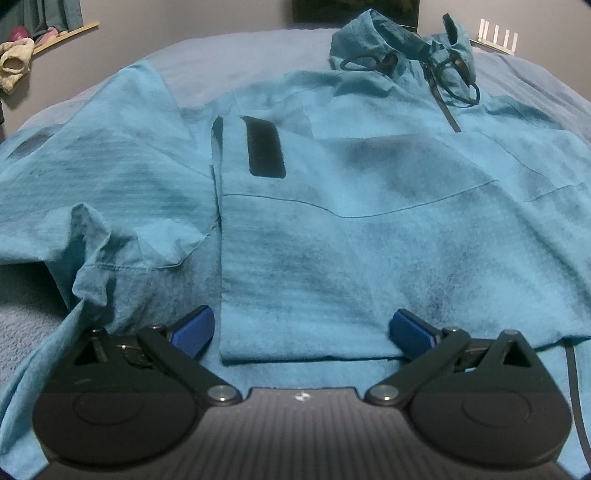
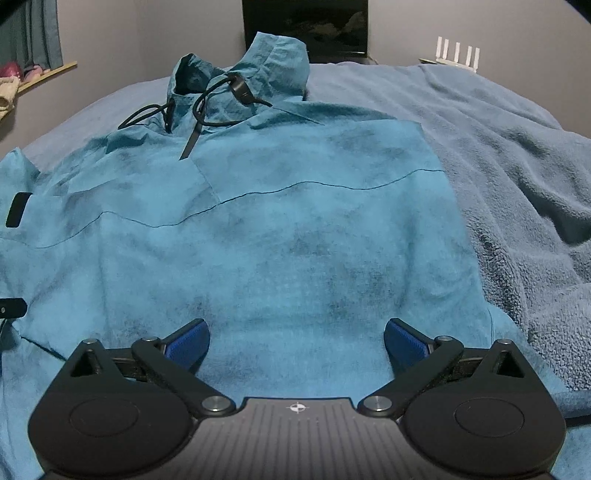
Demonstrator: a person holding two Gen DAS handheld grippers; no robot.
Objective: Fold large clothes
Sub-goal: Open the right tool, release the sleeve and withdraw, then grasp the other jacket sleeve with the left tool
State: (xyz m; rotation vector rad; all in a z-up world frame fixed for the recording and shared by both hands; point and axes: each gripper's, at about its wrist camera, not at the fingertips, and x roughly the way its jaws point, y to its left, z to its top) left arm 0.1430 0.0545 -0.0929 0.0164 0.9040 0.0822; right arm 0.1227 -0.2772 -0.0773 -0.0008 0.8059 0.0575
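A large teal hooded jacket (image 1: 369, 229) lies flat on a bed, hood (image 1: 402, 48) with black drawcords at the far end. One sleeve (image 1: 258, 221) with a black cuff patch (image 1: 265, 147) is folded across its front. My left gripper (image 1: 301, 332) is open and empty just above the sleeve and the jacket's near hem. The jacket also shows in the right wrist view (image 2: 288, 236), its right side folded to a straight edge. My right gripper (image 2: 297, 341) is open and empty over the jacket's lower part.
A blue fleece blanket (image 2: 517, 192) covers the bed, rumpled to the right of the jacket. A white rack (image 2: 458, 53) and a dark screen (image 2: 306, 26) stand beyond the bed. A shelf with soft items (image 1: 22, 48) is on the far left wall.
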